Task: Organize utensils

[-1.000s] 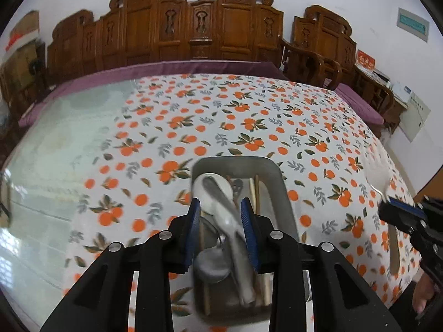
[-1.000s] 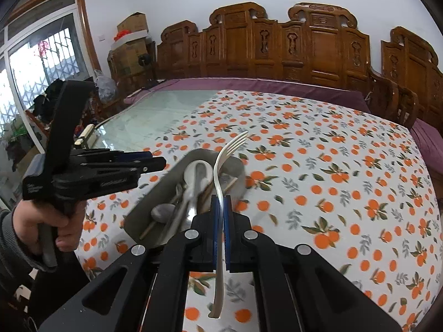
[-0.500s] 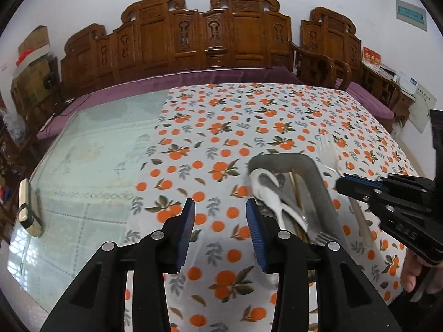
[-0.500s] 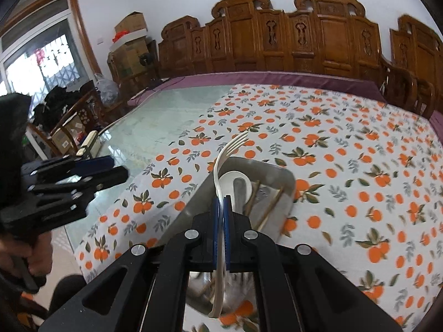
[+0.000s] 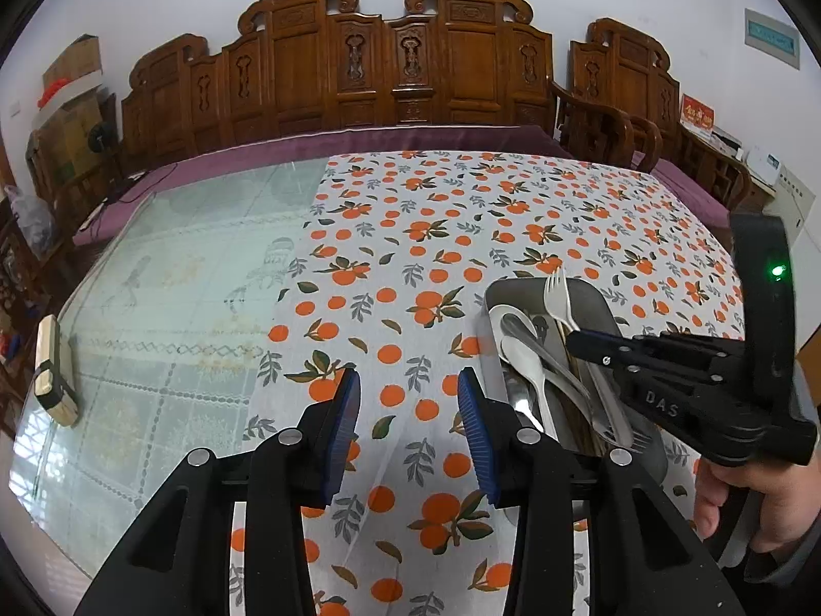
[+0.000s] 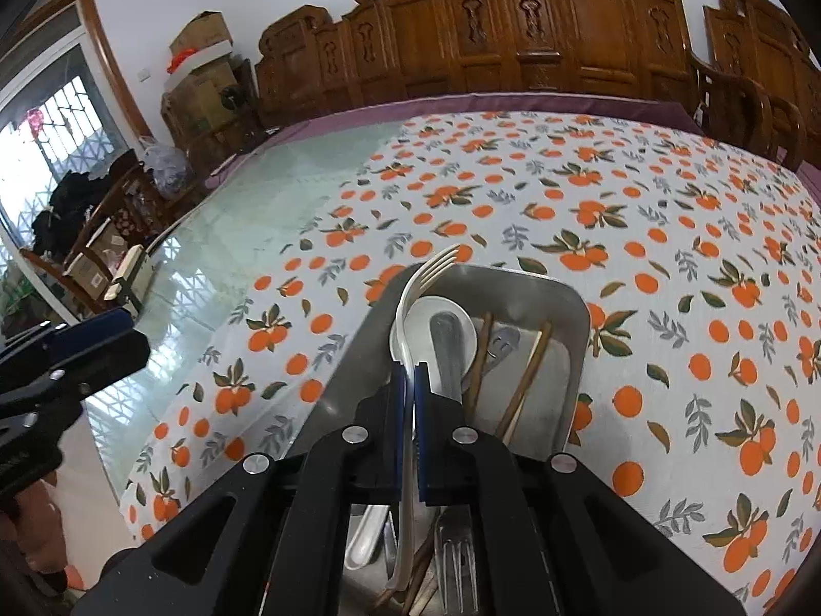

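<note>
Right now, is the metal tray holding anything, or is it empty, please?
Not empty: the metal tray holds a white spoon, chopsticks and other cutlery.

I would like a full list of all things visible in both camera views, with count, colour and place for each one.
metal tray: one, silver, on the orange-print cloth.
fork: one, silver, held above the tray.
white spoon: one, in the tray.
metal spoon: at least one, silver, in the tray.
chopsticks: brown, in the tray; count unclear.
second fork: one, silver, near end of the tray.
tablecloth: one, white with oranges, on the table's right part.
glass tabletop: one, greenish, left part.
wooden chairs: several, brown, behind the table.
left gripper: black, blue pads, open, empty.
right gripper: black, shut on the fork.
hand: one, holding the right gripper.
</note>
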Tool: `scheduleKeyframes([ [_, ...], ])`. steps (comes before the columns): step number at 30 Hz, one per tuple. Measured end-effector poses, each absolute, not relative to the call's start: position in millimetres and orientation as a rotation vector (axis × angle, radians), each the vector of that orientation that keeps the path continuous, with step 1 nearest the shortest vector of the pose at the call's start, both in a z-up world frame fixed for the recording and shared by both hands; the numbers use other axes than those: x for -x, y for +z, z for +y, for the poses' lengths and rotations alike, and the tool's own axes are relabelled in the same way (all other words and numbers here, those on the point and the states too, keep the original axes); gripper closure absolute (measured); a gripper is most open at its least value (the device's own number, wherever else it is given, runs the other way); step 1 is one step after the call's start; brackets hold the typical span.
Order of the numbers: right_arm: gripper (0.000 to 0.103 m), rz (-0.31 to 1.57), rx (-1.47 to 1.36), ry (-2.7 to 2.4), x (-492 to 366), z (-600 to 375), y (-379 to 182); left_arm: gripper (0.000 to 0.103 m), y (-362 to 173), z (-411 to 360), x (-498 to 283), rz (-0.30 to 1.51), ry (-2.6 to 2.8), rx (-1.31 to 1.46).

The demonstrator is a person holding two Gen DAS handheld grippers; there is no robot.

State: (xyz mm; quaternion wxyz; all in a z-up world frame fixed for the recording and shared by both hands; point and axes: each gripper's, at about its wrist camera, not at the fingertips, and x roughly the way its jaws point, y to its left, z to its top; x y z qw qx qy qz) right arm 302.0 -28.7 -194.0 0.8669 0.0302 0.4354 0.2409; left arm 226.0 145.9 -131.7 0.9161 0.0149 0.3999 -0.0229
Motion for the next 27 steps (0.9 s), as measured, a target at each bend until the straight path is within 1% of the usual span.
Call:
scheduleKeyframes([
  [6,0.095,0.908,-0.051,0.509,-302,-31,-197,0.065,-132,146,-226,0.825,-0.050,-0.029],
  [8,0.095,0.901,-0.044,0.519,-299,-33,-195,0.060,-131,144,-226,0.823,-0.051,-0.030],
  [13,0.095,0.862,-0.003,0.533,-284,-40,-180,0.057,-128,133,-222,0.815,-0.059,-0.022],
  [16,0.095,0.816,0.035,0.526,-265,-50,-164,0.051,-123,124,-218,0.804,-0.069,-0.022],
  [17,0.093,0.804,0.040,0.521,-259,-55,-159,0.049,-122,120,-217,0.801,-0.072,-0.024],
  [19,0.079,0.775,0.052,0.506,-245,-67,-148,0.048,-120,114,-214,0.796,-0.077,-0.022],
  [21,0.073,0.750,0.045,0.496,-232,-80,-137,0.041,-118,106,-210,0.791,-0.088,-0.017],
  [22,0.068,0.739,0.041,0.489,-225,-88,-132,0.029,-115,101,-207,0.783,-0.093,-0.015],
  [23,0.064,0.730,0.038,0.476,-219,-95,-127,0.021,-114,97,-205,0.777,-0.095,-0.016],
  [24,0.054,0.723,0.034,0.465,-213,-101,-123,0.019,-112,92,-202,0.771,-0.099,-0.019],
  [25,0.042,0.716,0.023,0.451,-207,-109,-119,0.014,-111,86,-200,0.769,-0.100,-0.024],
  [26,0.037,0.711,0.014,0.438,-202,-116,-115,0.011,-109,82,-198,0.767,-0.101,-0.027],
  [27,0.029,0.706,0.007,0.426,-198,-122,-112,0.010,-108,78,-196,0.765,-0.103,-0.029],
])
